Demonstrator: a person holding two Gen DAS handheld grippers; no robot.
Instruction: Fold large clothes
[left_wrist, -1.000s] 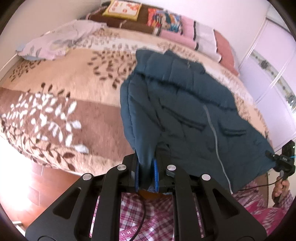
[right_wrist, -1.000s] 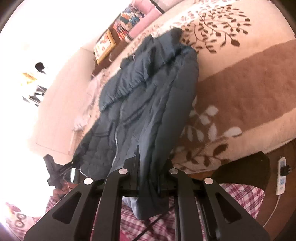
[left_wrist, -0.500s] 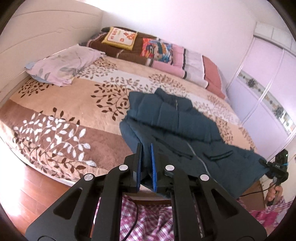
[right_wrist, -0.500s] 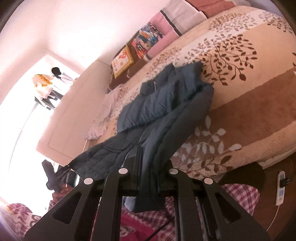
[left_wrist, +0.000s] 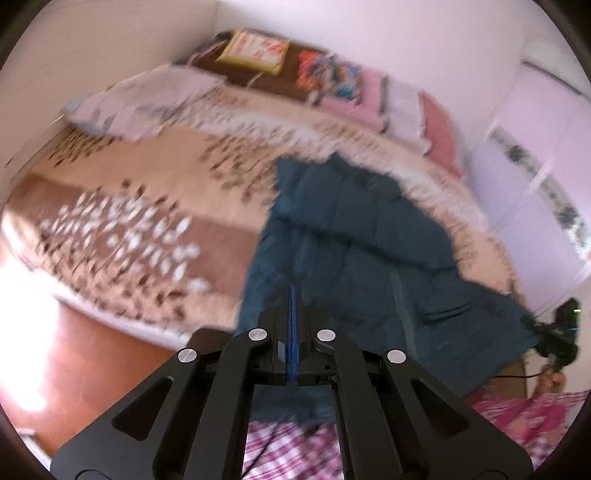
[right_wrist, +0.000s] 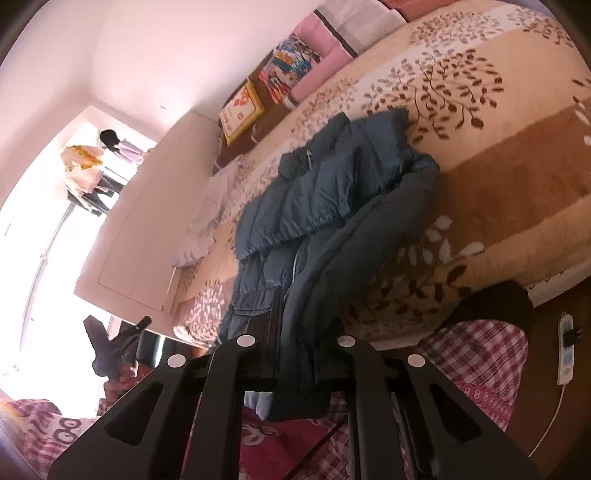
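Observation:
A large dark teal quilted jacket lies on the bed, its hem hanging over the near edge; it also shows in the right wrist view. My left gripper has its blue pads pressed together with no cloth visibly between them; jacket fabric lies just beyond and below it. My right gripper is shut on the jacket's hem, a fold of which hangs down between the fingers. The right gripper shows far right in the left wrist view. The left wrist view is blurred.
The bed has a beige and brown leaf-patterned blanket. Pillows and cushions line the headboard, and a lilac pillow lies at the left. Wooden floor runs beside the bed. A power strip lies on the floor. A wardrobe stands right.
The left gripper's pads have closed fully and the jacket edge no longer sits between them. The jacket has sunk onto the bed. Both views have shifted, the left one quickly.

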